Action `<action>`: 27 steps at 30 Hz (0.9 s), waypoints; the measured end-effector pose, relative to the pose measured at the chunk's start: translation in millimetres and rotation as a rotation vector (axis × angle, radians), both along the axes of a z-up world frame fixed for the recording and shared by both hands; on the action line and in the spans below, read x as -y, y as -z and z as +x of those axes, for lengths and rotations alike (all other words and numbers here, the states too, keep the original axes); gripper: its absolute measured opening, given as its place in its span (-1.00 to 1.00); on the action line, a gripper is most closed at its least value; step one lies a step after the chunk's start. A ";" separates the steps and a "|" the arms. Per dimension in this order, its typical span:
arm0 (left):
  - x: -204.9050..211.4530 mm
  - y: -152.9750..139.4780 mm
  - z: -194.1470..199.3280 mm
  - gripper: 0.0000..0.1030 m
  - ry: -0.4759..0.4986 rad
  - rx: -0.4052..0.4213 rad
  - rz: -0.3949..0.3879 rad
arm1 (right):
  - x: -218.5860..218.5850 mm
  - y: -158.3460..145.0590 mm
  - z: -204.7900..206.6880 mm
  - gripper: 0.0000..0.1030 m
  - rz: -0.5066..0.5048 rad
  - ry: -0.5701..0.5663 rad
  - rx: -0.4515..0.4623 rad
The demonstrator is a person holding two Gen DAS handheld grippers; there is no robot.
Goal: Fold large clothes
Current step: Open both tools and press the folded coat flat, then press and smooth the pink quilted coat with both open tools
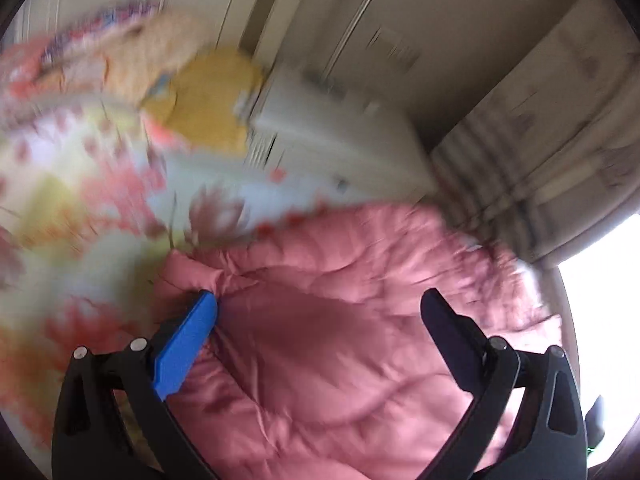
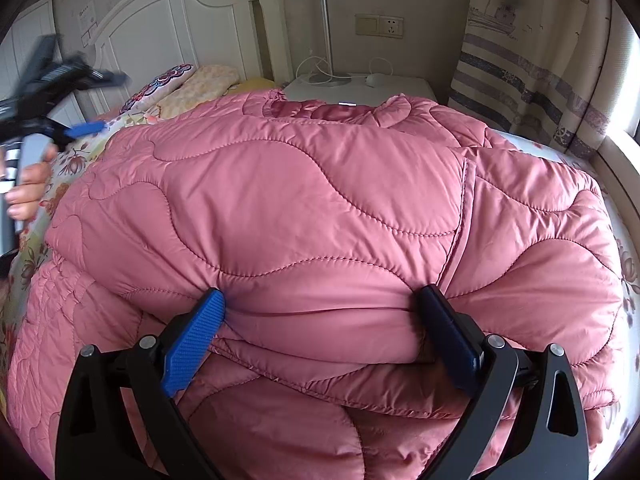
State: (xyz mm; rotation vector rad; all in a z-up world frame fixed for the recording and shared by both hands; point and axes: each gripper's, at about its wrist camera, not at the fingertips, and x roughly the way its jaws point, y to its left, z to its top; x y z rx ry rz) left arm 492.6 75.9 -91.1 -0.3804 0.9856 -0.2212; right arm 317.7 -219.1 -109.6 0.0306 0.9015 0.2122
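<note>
Spread wide, the right gripper (image 2: 322,300), fingers pressing into a thick fold of the pink quilted jacket (image 2: 320,200) bulging between and beyond them. Beneath the jacket, a floral bedsheet (image 2: 68,160); farther ahead, white headboard (image 2: 180,20), nightstand (image 2: 400,88) and lamp pole. Right of that, a striped curtain (image 2: 520,60). Left gripper (image 1: 320,304) (view blurred) parted too, hovering over jacket fabric.

The right gripper (image 2: 322,306), black-armed with blue ribbed pads, has its jaws spread wide. At nine o'clock in its view, a bare hand (image 2: 26,188) holds the blurred left gripper (image 1: 320,306), its jaws equally wide apart.
</note>
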 end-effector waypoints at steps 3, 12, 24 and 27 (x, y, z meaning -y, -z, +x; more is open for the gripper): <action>11.7 3.6 -2.5 0.95 0.016 0.076 0.090 | 0.8 -0.2 0.7 0.84 0.012 -0.005 0.003; 76.7 -64.8 -64.6 0.95 0.094 0.285 0.181 | 2.5 0.2 1.3 0.85 0.027 -0.010 0.004; 188.7 3.4 -58.7 0.96 0.321 0.187 0.363 | 4.5 1.0 1.3 0.86 0.039 -0.009 0.006; 155.5 -18.6 -71.3 0.95 0.244 0.237 0.357 | 5.3 1.0 1.9 0.87 0.049 -0.010 0.005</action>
